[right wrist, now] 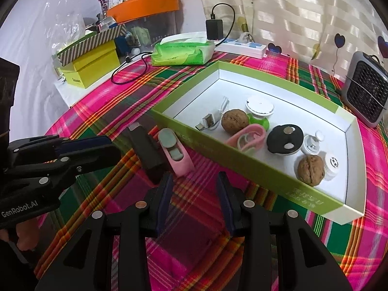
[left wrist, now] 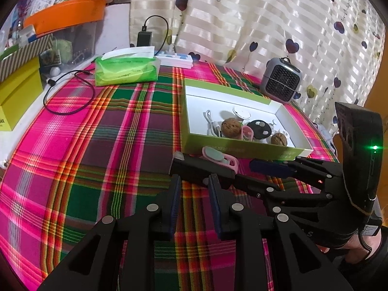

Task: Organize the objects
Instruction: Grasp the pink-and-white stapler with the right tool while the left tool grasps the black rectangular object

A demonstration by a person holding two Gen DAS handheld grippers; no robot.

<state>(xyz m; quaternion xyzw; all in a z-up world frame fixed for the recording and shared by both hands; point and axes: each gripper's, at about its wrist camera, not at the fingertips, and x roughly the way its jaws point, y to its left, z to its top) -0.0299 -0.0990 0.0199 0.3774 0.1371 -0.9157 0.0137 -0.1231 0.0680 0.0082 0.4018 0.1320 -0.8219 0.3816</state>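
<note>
a lived-in home room: tabletop (left wrist: 72, 169) under a pink and green plaid cloth, heart-print curtain (left wrist: 266, 24) behind, tissue pack (left wrist: 126, 69), power strip (left wrist: 177, 60) with charger (left wrist: 144, 38), small desk heater (left wrist: 281, 83), stacked storage boxes (right wrist: 92, 55) alongside.

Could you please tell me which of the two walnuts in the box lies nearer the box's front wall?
The walnut beside the small white cap, at the box's right end; the other walnut sits further back, next to the USB cable.
</note>
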